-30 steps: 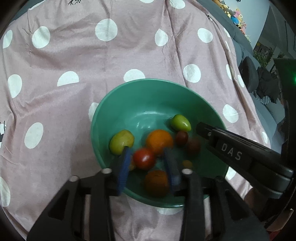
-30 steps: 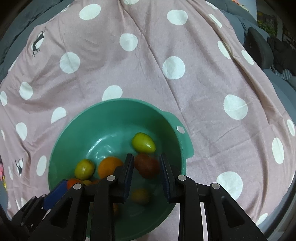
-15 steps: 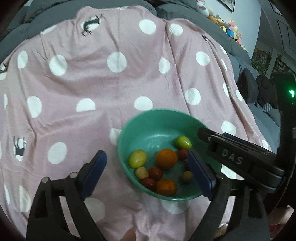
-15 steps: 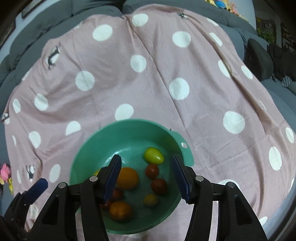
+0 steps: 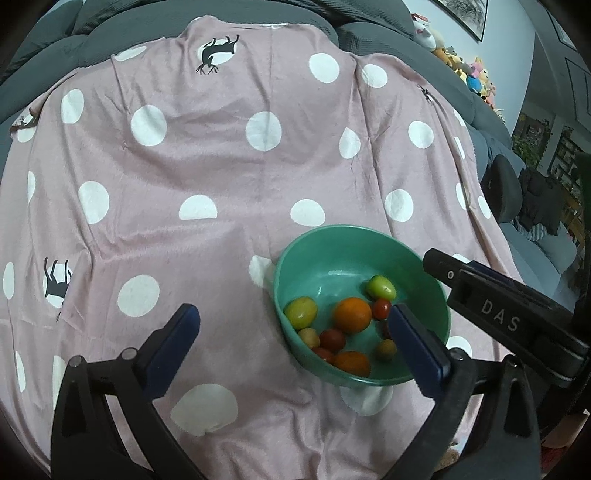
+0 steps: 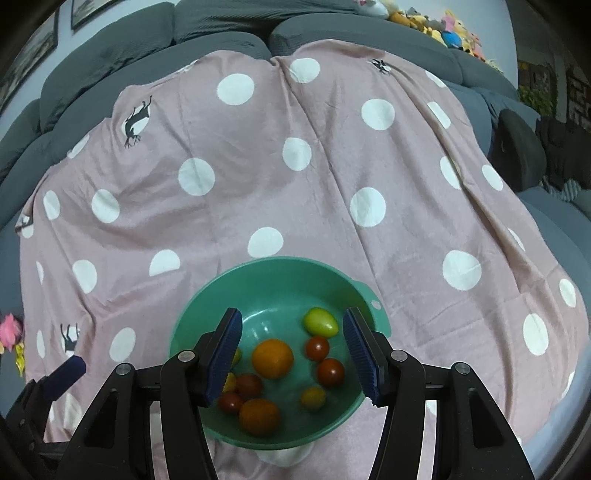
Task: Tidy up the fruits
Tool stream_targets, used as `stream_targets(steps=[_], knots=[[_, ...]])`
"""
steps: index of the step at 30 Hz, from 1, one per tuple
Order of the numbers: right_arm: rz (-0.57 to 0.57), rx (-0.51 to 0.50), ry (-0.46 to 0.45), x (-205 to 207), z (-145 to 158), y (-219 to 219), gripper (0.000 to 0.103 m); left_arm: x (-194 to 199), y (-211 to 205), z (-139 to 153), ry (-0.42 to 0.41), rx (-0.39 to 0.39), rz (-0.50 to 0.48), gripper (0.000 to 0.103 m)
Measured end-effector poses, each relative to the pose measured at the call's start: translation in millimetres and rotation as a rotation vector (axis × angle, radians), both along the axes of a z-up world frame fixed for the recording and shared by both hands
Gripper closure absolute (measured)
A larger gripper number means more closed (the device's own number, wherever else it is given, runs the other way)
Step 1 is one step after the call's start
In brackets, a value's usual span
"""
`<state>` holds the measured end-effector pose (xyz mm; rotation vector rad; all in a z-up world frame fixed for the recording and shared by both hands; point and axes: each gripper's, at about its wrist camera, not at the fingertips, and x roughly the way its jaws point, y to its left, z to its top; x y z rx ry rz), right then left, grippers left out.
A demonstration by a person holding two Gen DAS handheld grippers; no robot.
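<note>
Green bowl (image 6: 373, 306) of fruit sits beneath the wide-open, empty right gripper (image 6: 291, 349); the left gripper (image 5: 295, 339) gapes wider, empty.

A pink blanket (image 6: 332, 206) with white polka dots is spread over a grey sofa (image 6: 221, 33) and covers most of its seat; the fabric shows long creases running from its far edge toward the near one. Small black deer silhouettes (image 6: 136, 120) are printed inside a few of the dots, one near the far left corner and another by the left edge. Grey cushions stand along the blanket's far edge. A row of colourful plush toys (image 6: 443, 27) lines the top of the sofa back at the far right. A framed picture (image 5: 461, 14) hangs on the pale wall above them. Past the blanket's right edge sits a dark rounded headrest (image 5: 504, 192).
</note>
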<state>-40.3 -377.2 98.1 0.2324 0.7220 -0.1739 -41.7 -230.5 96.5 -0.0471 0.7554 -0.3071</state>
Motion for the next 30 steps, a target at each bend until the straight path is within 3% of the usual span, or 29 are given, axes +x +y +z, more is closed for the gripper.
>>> stream_targets(steps=[30], knots=[[-0.020,-0.041,0.028,1,-4,5,0.045,-5,2,-13,0.039,0.000,-0.013,0.001]])
